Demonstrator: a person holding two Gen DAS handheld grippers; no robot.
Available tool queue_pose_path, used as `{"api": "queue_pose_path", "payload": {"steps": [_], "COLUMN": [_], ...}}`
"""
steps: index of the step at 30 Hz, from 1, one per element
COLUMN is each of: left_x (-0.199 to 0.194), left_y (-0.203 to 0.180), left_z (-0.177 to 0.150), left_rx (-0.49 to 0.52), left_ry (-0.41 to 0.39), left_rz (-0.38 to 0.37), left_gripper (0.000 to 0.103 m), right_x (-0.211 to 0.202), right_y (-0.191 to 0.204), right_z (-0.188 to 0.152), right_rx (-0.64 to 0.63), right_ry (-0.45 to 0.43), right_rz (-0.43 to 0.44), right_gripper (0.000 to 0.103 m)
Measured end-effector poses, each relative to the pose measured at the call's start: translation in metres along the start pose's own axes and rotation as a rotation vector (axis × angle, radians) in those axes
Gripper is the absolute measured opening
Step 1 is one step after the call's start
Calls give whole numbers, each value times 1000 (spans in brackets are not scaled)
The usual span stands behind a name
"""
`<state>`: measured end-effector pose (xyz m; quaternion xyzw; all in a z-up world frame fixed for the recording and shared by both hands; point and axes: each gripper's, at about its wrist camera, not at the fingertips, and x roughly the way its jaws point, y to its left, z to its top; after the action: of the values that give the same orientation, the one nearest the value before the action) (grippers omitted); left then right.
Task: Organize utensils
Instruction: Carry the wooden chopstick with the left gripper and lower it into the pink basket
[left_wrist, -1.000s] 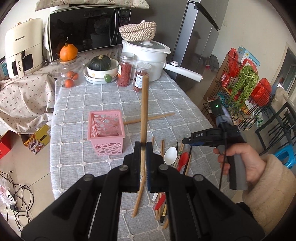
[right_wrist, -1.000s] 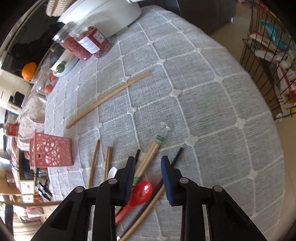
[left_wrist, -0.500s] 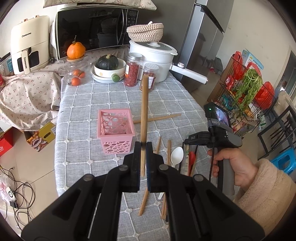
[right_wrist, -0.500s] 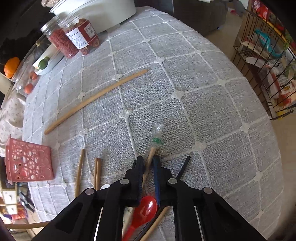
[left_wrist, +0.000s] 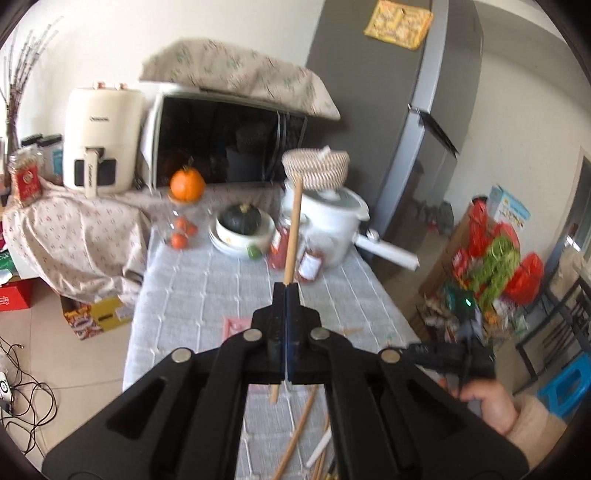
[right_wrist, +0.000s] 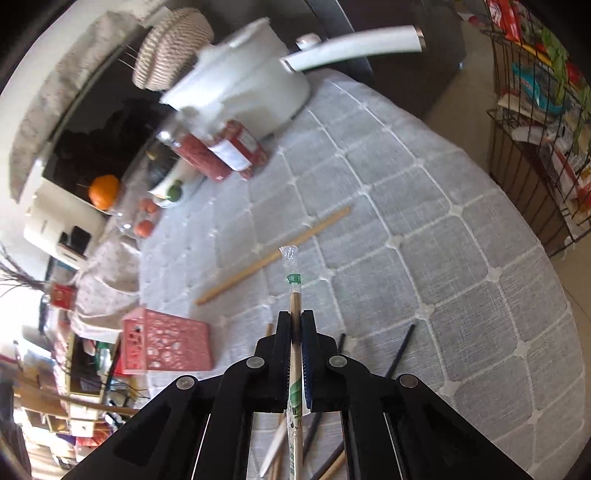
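The grey checked counter (right_wrist: 424, 192) spreads below me; the pink basket (right_wrist: 166, 341) sits at its left edge; my left hand-held gripper (left_wrist: 287, 291) is clamped on 1 bare wooden chopstick (left_wrist: 293, 229), held clear above the cloth; my right hand-held gripper (right_wrist: 295, 317) has just closed on the plastic-wrapped chopsticks (right_wrist: 293, 284), lifted off the counter.

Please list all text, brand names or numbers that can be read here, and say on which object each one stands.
None can be read.
Air fryer: brand word on front and handle, blurred.
Jar labels: too blurred.
Chopstick wrapper: green print, too small.
Red packet: blurred.
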<state>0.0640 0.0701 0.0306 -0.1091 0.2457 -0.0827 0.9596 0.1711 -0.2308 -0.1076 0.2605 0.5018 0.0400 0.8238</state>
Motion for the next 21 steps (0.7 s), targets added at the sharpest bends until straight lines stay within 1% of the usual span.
{"api": "queue_pose_path", "payload": {"steps": [3, 4, 5, 6, 7, 9, 11, 12, 13, 14, 15, 17, 21], "left_x": [9, 16, 26, 36, 40, 48, 55, 57, 59, 62, 66, 73, 76], "left_y": [5, 6, 11, 17, 22, 31, 37, 42, 45, 48, 52, 61, 100], "left_z": [2, 2, 0, -3, -5, -10, -15, -19, -23, -28, -34, -45, -58], "left_rx": [-20, -23, -46, -82, -111, -128, -128, -139, -146, -147, -143, -140, -249], "left_ry": [-55, -33, 37, 125, 163, 199, 240, 257, 272, 289, 299, 356, 437], "left_rz": [20, 42, 44, -4, -16, 21, 32, 41, 47, 60, 90, 147, 226], "left_gripper": [0, 0, 0, 0, 0, 1, 9, 25, 50, 59, 61, 61, 61], "right_x": [-14, -17, -19, -21, -20, -21, -21, -21, -22, -21, -21, -20, -17], "right_y": [11, 15, 20, 23, 26, 31, 34, 34, 34, 33, 33, 31, 31], "right_z": [-3, -4, -5, -9, -9, -13, -15, -16, -17, -17, -18, -19, -21], "right_rx": [-31, -44, -60, -72, -79, -90, -105, -107, -105, -100, -93, -84, -85], "right_ry": [-38, -49, -59, -60, -56, -42, -31, -27, -21, -17, -12, 0, 13], "right_rz": [22, 22, 23, 27, 35, 52, 56, 57, 62, 65, 68, 76, 73], "right_gripper": [5, 5, 5, 5, 5, 5, 5, 5, 5, 5, 5, 5, 5]}}
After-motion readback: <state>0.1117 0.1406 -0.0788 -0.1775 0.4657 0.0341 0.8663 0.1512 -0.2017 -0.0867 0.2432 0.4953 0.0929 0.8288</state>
